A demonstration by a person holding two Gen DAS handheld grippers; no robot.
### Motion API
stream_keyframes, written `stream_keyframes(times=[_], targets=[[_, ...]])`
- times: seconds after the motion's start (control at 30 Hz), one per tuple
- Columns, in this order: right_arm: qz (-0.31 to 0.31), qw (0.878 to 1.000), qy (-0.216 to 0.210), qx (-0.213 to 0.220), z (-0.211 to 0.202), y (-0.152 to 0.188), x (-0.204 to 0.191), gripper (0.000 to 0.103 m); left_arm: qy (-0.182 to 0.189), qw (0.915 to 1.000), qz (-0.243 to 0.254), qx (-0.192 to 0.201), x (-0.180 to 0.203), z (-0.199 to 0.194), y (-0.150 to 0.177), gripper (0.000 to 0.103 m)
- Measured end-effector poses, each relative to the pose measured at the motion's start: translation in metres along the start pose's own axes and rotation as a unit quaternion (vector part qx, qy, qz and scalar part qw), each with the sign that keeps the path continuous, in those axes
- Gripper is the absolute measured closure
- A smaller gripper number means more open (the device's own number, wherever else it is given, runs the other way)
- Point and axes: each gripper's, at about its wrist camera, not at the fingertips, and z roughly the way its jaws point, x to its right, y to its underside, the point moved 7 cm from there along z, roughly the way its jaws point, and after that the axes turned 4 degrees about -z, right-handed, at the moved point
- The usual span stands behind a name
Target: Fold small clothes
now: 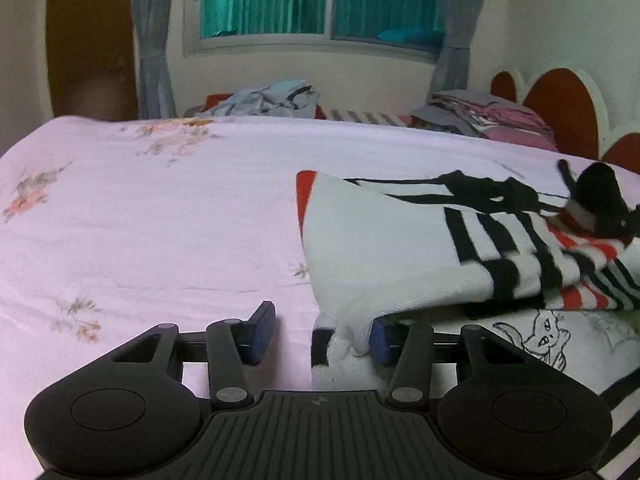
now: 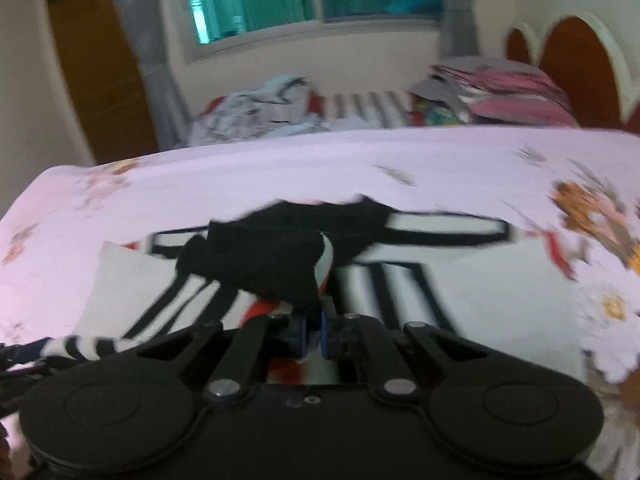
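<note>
A small white garment (image 1: 400,248) with black and red stripes lies on the pink floral bedsheet (image 1: 160,208), its near part folded over. My left gripper (image 1: 322,336) is open at the garment's near left corner. The white hem rests against the right blue pad (image 1: 380,340), while the left pad (image 1: 262,332) sits over bare sheet. In the right wrist view the same garment (image 2: 420,280) is spread in front of me. My right gripper (image 2: 313,338) is shut on a bunched black, red and white part of it (image 2: 280,264), which is lifted off the sheet (image 2: 280,168).
A loose heap of clothes (image 1: 272,100) lies beyond the far edge of the bed. A stack of pink and grey folded cloth (image 1: 492,120) sits by the red and white headboard (image 1: 560,100). Behind are a window with grey curtains (image 1: 152,40) and a brown door (image 1: 88,40).
</note>
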Motion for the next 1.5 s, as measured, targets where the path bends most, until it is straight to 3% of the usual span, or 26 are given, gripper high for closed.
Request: stream_keyframes(times=[0.07,0.13,0.4,0.47,0.57,0.67,0.73,0.8,0.83,0.93,1.0,1.13,1.27,1.37,1.43,1.47,1.5], targets=[[0.020,1.000,0.009,-0.014,0.003,0.012,0.014,0.097,0.004,0.9999,0.010,-0.004,0.006,0.001,0.003,0.069],[0.034,0.999,0.013,-0.029,0.007,0.024,0.021,0.097,0.006,0.9999,0.009,-0.011,0.006,0.002,0.008,0.070],[0.079,0.996,0.014,-0.033,0.005,0.030,0.045,0.077,0.015,0.9987,-0.039,-0.029,-0.008,0.005,0.010,0.070],[0.087,0.995,0.009,-0.041,0.008,0.034,0.047,0.078,0.016,0.9984,-0.043,-0.032,-0.007,0.006,0.011,0.070],[0.083,0.996,0.011,-0.034,0.005,0.032,0.049,0.094,0.021,0.9976,-0.051,-0.041,-0.008,0.007,0.010,0.069],[0.051,0.998,0.028,-0.004,-0.004,0.023,0.046,0.095,0.035,0.9967,-0.055,-0.049,-0.006,0.002,0.009,0.069],[0.023,0.999,0.038,-0.015,0.001,0.024,0.043,0.094,0.045,0.9952,-0.064,-0.059,-0.005,-0.004,0.011,0.069],[0.025,0.998,0.030,-0.046,0.010,0.030,0.046,0.085,0.058,0.9927,-0.081,-0.068,-0.006,-0.012,0.012,0.069],[0.031,0.998,0.025,-0.043,0.008,0.031,0.048,0.084,0.062,0.9913,-0.092,-0.071,-0.008,-0.018,0.012,0.069],[0.049,0.998,0.020,-0.024,-0.004,0.026,0.058,0.070,0.075,0.9869,-0.125,-0.070,-0.014,-0.033,0.005,0.066],[0.050,0.998,0.022,-0.020,-0.008,0.023,0.063,0.066,0.073,0.9855,-0.140,-0.060,-0.017,-0.035,-0.004,0.043],[0.063,0.997,0.030,-0.020,-0.003,0.019,0.075,0.058,0.073,0.9832,-0.160,-0.047,-0.010,-0.012,-0.028,0.038],[0.073,0.997,0.025,-0.032,0.006,0.020,0.081,0.051,0.072,0.9778,-0.187,-0.061,-0.006,0.038,-0.044,0.038],[0.072,0.996,0.013,-0.043,0.017,0.022,0.078,0.052,0.061,0.9727,-0.215,-0.063,-0.011,0.072,-0.052,0.038],[0.068,0.997,0.012,-0.041,0.020,0.022,0.075,0.063,0.059,0.9720,-0.219,-0.063,-0.011,0.088,-0.053,0.039],[0.065,0.997,0.012,-0.041,0.022,0.021,0.073,0.068,0.055,0.9725,-0.217,-0.062,-0.010,0.095,-0.054,0.047],[0.060,0.997,0.011,-0.038,0.022,0.019,0.071,0.077,0.054,0.9727,-0.217,-0.063,-0.010,0.101,-0.053,0.063]])
